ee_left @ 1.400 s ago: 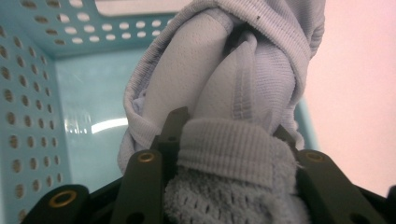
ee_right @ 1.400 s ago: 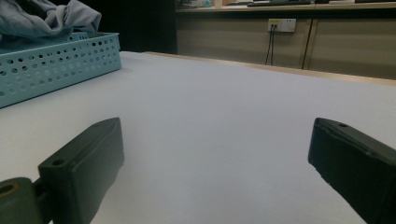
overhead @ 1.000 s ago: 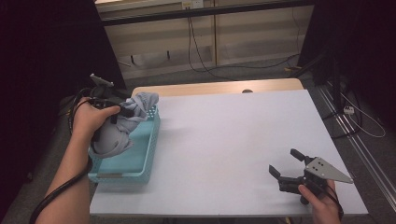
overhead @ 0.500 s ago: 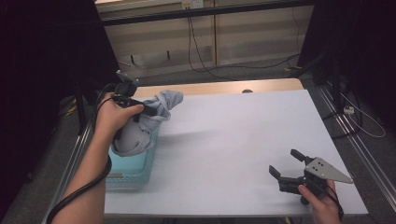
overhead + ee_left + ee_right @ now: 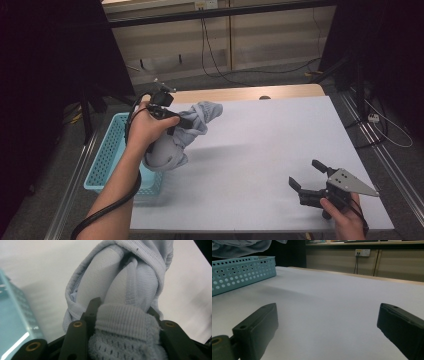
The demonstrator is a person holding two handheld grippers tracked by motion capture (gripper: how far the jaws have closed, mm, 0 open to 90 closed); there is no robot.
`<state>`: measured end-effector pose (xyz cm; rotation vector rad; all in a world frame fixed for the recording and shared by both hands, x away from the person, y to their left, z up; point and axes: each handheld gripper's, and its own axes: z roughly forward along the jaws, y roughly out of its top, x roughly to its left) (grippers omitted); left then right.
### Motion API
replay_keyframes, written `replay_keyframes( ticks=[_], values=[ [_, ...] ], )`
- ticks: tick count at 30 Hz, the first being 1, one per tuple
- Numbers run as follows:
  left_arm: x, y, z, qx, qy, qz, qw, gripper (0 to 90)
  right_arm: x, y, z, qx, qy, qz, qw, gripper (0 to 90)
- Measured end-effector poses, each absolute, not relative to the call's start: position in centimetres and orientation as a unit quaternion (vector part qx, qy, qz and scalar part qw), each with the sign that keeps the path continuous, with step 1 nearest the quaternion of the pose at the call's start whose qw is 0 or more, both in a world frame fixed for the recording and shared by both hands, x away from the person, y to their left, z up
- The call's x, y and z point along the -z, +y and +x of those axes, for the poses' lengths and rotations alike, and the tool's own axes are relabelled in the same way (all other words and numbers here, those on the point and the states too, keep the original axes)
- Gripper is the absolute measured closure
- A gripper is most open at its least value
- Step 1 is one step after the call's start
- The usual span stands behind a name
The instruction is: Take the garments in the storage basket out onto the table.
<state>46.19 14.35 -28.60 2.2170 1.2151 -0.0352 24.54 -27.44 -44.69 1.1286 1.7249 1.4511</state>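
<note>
The left gripper (image 5: 186,123) is clamped on a bundle of pale blue-grey clothing (image 5: 187,131) and holds it in the air, above the left part of the white table (image 5: 270,145) and just beside the turquoise basket (image 5: 107,150). In the left gripper view, the two black jaws press from both sides on a thick ribbed cuff of the clothing (image 5: 125,322), and the rest of the fabric hangs twisted in front of them. The bundle is soft and light, I judge, because it sags in loose folds below the person's hand and one end sticks out toward the middle of the table. Such fabric does not keep its shape, so it will drape and spread when it is put down, and a loose part may drag on the basket rim. It is not fragile and not slippery; the knit surface gives good friction to the pads. The ribbed hem is a good place to grip, since it is thicker and will not slide out easily. To open the garment flat, a second hold on another edge or corner will probably be needed. The right gripper (image 5: 306,178) rests low at the near right corner of the table, with its jaws spread wide and nothing between them, well apart from the clothing.
</note>
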Motion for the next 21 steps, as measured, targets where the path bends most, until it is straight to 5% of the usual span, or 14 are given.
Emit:
replay_keyframes(
  ticks=[21],
  values=[
    [32.2, 10.7, 45.7, 0.039, 0.425, 0.851, 0.308, 59.2, 44.7, -27.5, 24.5, -0.550, 0.651, 0.424, 0.306, 3.0]
  ],
)
